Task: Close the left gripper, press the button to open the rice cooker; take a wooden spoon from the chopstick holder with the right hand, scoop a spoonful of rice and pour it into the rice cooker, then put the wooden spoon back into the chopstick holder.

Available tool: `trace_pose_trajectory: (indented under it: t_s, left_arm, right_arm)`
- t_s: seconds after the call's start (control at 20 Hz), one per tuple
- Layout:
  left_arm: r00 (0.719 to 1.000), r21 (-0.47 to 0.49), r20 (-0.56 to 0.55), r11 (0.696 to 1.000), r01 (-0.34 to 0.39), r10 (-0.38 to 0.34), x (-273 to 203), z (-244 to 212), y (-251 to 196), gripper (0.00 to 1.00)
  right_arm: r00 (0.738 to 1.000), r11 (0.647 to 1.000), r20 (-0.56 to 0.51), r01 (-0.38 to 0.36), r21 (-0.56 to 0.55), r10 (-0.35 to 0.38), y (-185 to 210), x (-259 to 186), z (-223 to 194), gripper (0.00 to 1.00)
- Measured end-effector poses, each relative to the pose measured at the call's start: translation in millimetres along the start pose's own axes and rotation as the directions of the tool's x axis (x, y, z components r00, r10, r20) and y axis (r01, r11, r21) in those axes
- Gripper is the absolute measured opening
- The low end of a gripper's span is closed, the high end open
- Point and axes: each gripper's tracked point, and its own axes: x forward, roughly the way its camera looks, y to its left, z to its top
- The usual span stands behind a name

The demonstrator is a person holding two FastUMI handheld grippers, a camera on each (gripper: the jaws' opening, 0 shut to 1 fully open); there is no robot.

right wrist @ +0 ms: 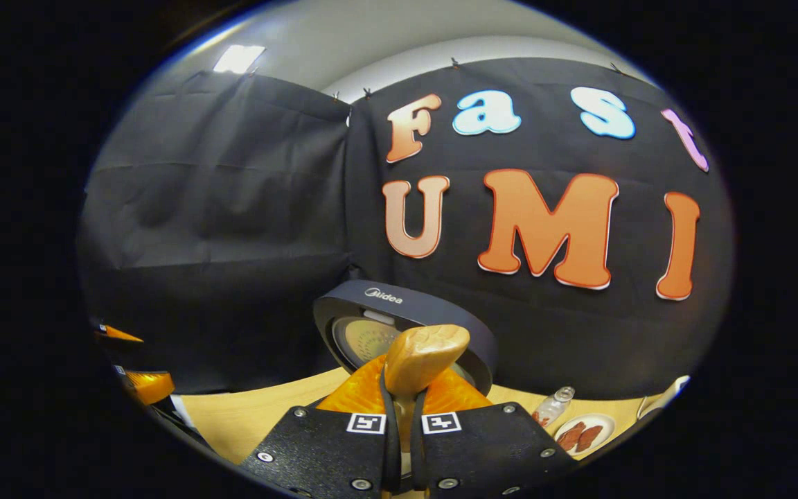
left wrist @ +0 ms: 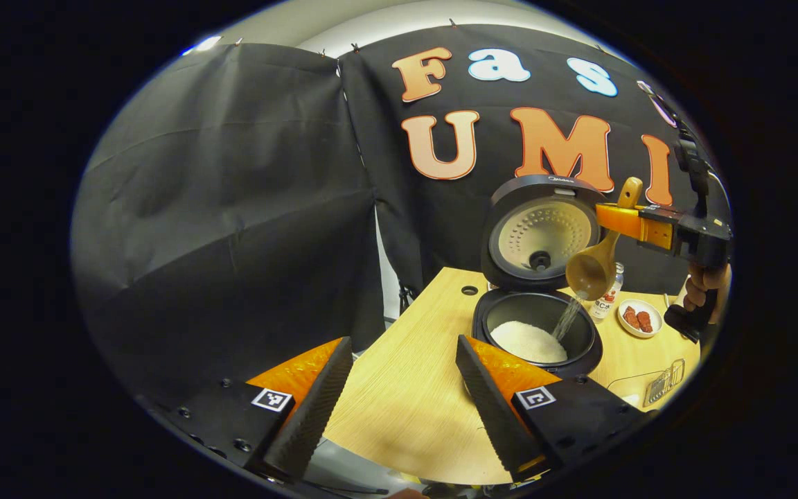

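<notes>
The dark rice cooker stands open on the wooden table, its lid raised and white rice in the pot. Over the pot hangs a tilted wooden spoon, and rice streams from its bowl into the cooker. My right gripper is shut on the spoon's handle, held by a hand. In the right gripper view the handle end sticks up between the shut fingers of my right gripper, with the lid behind. My left gripper is open near the table's front, left of the cooker.
A small bottle and a white dish of red pieces sit right of the cooker. A wire rack lies near the table's right edge. A round hole marks the table behind the cooker. Black cloth walls close the back and left.
</notes>
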Motion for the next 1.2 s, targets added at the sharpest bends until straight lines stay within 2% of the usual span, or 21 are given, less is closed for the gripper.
trace_pose_trajectory:
  t_s: [0.05, 0.1, 0.15, 0.3, 0.45, 0.6, 0.65, 0.75, 0.8, 0.85, 0.9, 0.95, 1.0, 1.05, 1.2]
  left_arm:
    - [1.0, -0.001, 0.0, 1.0, 0.0, 0.0, 0.0, 0.3, -0.1, 1.0]
    - [1.0, -0.001, 0.001, 1.0, 0.0, 0.0, -1.0, 1.1, -0.4, 0.96]
    - [1.0, 0.0, 0.004, 1.0, 0.0, 0.0, -1.1, 3.0, -1.3, 0.97]
    - [1.0, 0.006, 0.015, 1.0, 0.002, -0.002, -1.8, 6.2, -3.9, 0.97]
    - [1.0, 0.001, 0.018, 1.0, 0.01, -0.011, -2.9, 7.4, -8.3, 0.97]
    - [0.999, -0.008, 0.018, 1.0, 0.026, -0.026, -0.2, 10.0, -17.7, 1.0]
    - [0.999, -0.01, 0.018, 0.999, 0.035, -0.034, -0.3, 10.8, -21.6, 0.97]
    - [0.998, -0.01, 0.021, 0.999, 0.053, -0.053, 1.6, 12.7, -32.0, 1.0]
    - [0.998, -0.008, 0.022, 0.998, 0.06, -0.06, 3.1, 13.5, -37.7, 0.97]
    - [0.997, -0.006, 0.022, 0.998, 0.07, -0.07, 4.0, 15.3, -43.5, 1.0]
    - [0.997, -0.006, 0.021, 0.997, 0.08, -0.08, 5.2, 16.8, -49.9, 1.0]
    - [0.996, -0.004, 0.019, 0.996, 0.092, -0.092, 4.9, 15.8, -55.7, 0.96]
    - [0.995, -0.002, 0.017, 0.995, 0.102, -0.102, 5.3, 15.7, -62.8, 0.97]
    - [0.993, 0.002, 0.013, 0.993, 0.114, -0.114, 5.4, 16.7, -69.5, 1.0]
    - [0.989, 0.025, 0.009, 0.989, 0.146, -0.146, 4.5, 19.4, -87.6, 1.0]
  right_arm:
    - [1.0, 1.0, 0.015, -0.008, -0.028, 0.009, 3.5, -0.8, 3.0, 0.05]
    - [1.0, 0.999, 0.028, -0.014, -0.045, 0.015, 7.4, -2.3, 5.2, 0.05]
    - [0.999, 0.998, 0.033, -0.022, -0.056, 0.024, 10.6, -2.7, 7.0, 0.05]
    - [0.999, 0.999, 0.033, -0.018, -0.027, 0.019, 5.1, -8.3, 6.0, 0.05]
    - [1.0, 0.996, 0.022, -0.003, 0.09, 0.001, -15.6, -17.8, 8.9, 0.05]
    - [1.0, 0.971, 0.007, 0.023, 0.239, -0.025, -40.8, -33.8, 9.2, 0.05]
    - [0.999, 0.96, -0.003, 0.037, 0.279, -0.038, -52.3, -39.5, 6.7, 0.05]
    - [0.997, 0.939, -0.018, 0.075, 0.335, -0.073, -75.3, -56.3, 3.7, 0.05]
    - [0.995, 0.932, -0.027, 0.096, 0.35, -0.092, -85.9, -64.8, 0.9, 0.1]
    - [0.993, 0.926, -0.039, 0.118, 0.36, -0.111, -96.3, -74.4, -4.0, 0.05]
    - [0.99, 0.919, -0.052, 0.139, 0.368, -0.129, -106.7, -85.1, -9.6, 0.05]
    - [0.987, 0.913, -0.067, 0.161, 0.375, -0.146, -115.7, -96.5, -15.6, 0.05]
    - [0.982, 0.905, -0.083, 0.187, 0.383, -0.168, -124.5, -108.4, -21.6, 0.1]
    - [0.976, 0.896, -0.104, 0.218, 0.387, -0.193, -134.5, -121.2, -30.6, 0.05]
    - [0.949, 0.861, -0.174, 0.312, 0.402, -0.263, -165.5, -158.5, -60.2, 0.05]
